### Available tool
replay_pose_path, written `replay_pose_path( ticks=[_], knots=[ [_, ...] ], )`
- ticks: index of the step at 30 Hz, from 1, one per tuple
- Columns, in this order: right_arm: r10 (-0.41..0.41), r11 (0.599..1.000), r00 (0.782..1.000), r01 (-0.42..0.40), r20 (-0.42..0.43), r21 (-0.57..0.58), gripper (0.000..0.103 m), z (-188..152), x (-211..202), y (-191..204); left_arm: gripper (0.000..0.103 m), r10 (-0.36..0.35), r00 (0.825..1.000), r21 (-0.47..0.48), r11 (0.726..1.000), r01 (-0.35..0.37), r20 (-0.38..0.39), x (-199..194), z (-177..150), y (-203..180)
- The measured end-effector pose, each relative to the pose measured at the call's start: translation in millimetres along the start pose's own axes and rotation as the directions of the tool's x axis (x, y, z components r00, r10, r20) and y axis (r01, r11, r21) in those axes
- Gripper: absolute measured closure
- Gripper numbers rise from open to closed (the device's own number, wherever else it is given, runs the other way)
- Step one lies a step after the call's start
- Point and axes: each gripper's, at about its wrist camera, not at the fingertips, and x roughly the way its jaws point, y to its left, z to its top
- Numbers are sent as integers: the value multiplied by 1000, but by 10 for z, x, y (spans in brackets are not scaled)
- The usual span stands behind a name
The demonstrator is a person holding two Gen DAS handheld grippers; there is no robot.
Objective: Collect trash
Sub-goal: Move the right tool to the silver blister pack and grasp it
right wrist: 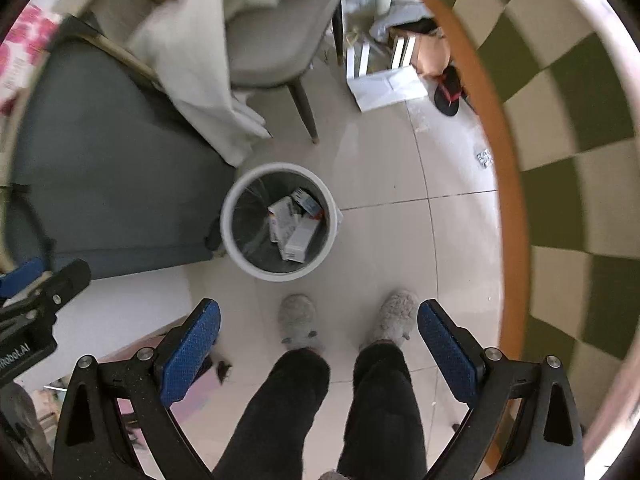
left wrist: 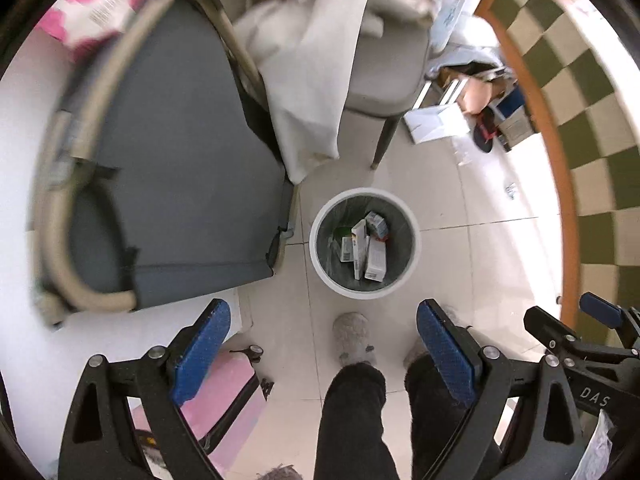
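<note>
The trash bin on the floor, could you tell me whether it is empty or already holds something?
Not empty: the trash bin holds several small boxes at its bottom, far below the rim.

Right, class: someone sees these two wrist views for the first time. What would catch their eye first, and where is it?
First, the white trash bin on the tiled floor at the middle of both views, with several small cartons lying inside. Next, the open left gripper and open right gripper, both empty, framing the person's grey slippers just in front of the bin. Then the green-and-cream checkered table curving along the right edge.
</note>
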Motion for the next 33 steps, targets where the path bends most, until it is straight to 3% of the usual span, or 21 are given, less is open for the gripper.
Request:
replay_pose_path(
  ticks=[8, 12, 16, 19, 22, 23, 27, 30, 33],
  knots=[
    [116, 988, 990, -123, 83, 88, 3, -315, -1230, -226, 8, 60, 993, 40, 997, -64, 101, -1077, -166, -236],
    [134, 966, 983, -159, 127, 205, 3, -518, -1754, -740, 8, 66, 980, 122, 988, -90, 189, -1444, -131, -672],
    [90, 928, 982, -142, 163, 343, 3, -780, -1997, -1477, 8, 0, 975, 246, 967, -57, 224, -1607, -73, -1340],
    [36, 886, 988, -101, 151, 452, 3, -1069, -2056, -2152, 8, -38, 970, 357, 933, -51, 240, -1683, -63, -2002],
    [-28, 864, 997, -11, 70, 503, 3, -1343, -1945, -2837, 8, -44, 961, 485, 869, -97, 272, -1645, -130, -2712],
    [-38, 863, 998, 10, 45, 505, 3, -1402, -1890, -3005, 8, -27, 957, 532, 835, -138, 290, -1573, -184, -3019],
    [-161, 898, 983, 182, -86, 401, 3, -1547, -1535, -3569, 8, 12, 958, 626, 755, -196, 287, -1287, -344, -3711],
    [-178, 929, 975, 211, -131, 304, 3, -1539, -1344, -3732, 8, 34, 966, 678, 706, -205, 256, -1088, -451, -4099],
    [-177, 957, 974, 204, -144, 207, 3, -1452, -1194, -3784, 8, 60, 972, 705, 678, -207, 228, -890, -504, -4280]
  ],
)
